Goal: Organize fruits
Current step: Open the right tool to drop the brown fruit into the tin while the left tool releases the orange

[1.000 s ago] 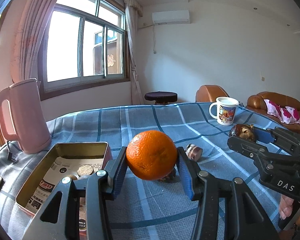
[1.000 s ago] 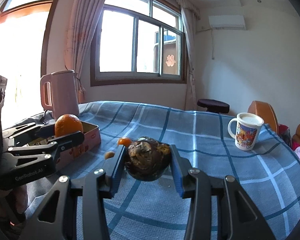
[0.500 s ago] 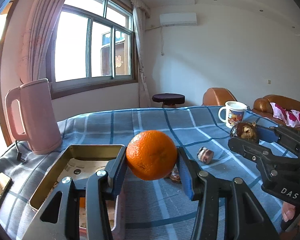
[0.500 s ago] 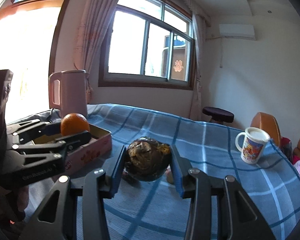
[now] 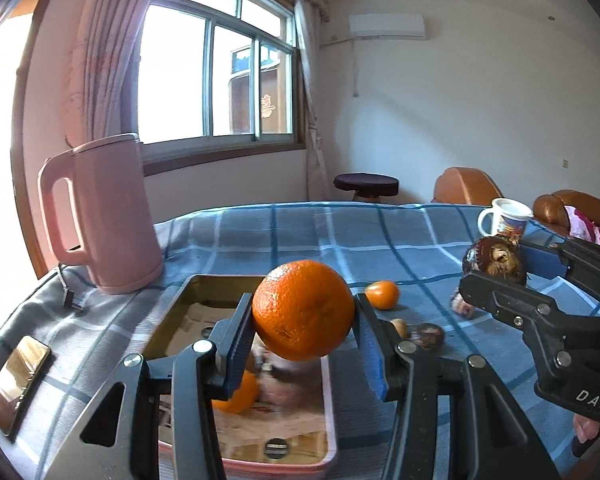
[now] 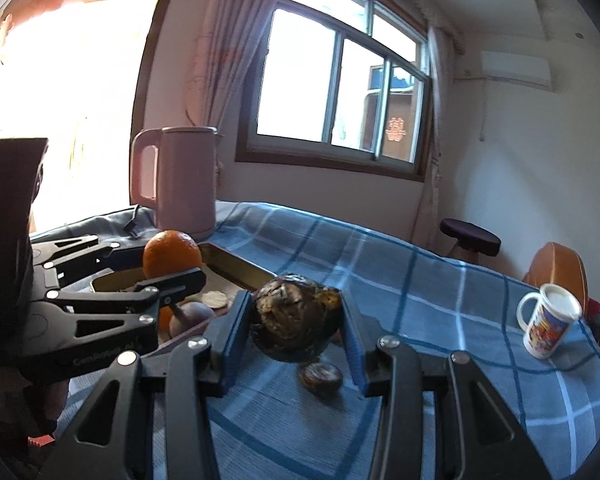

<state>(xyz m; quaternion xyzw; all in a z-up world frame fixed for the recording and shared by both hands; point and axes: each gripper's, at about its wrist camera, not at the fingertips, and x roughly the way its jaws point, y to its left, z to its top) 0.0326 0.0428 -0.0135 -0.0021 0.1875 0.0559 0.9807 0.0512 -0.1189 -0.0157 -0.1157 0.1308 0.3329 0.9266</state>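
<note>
My left gripper (image 5: pixel 303 320) is shut on a large orange (image 5: pixel 304 310) and holds it above the gold metal tin (image 5: pixel 204 294), which has another orange (image 5: pixel 236 394) and a dark fruit inside. My right gripper (image 6: pixel 296 330) is shut on a dark brown wrinkled fruit (image 6: pixel 294 328), held above the table to the right of the tin (image 6: pixel 236 270). The right gripper and its fruit (image 5: pixel 494 260) also show in the left wrist view, and the left gripper's orange (image 6: pixel 172 254) in the right wrist view.
A pink kettle (image 5: pixel 100 216) stands behind the tin. A small orange (image 5: pixel 382 294), a brown fruit (image 5: pixel 426 336) and a few small pieces lie on the blue checked cloth (image 5: pixel 300 232). A white mug (image 6: pixel 548 322) stands far right. A shiny flat object (image 5: pixel 16 380) lies at left.
Both grippers have moved left toward the tin with their fruits. The left gripper's orange now hangs over the tin, and the tin's contents have come into view.
</note>
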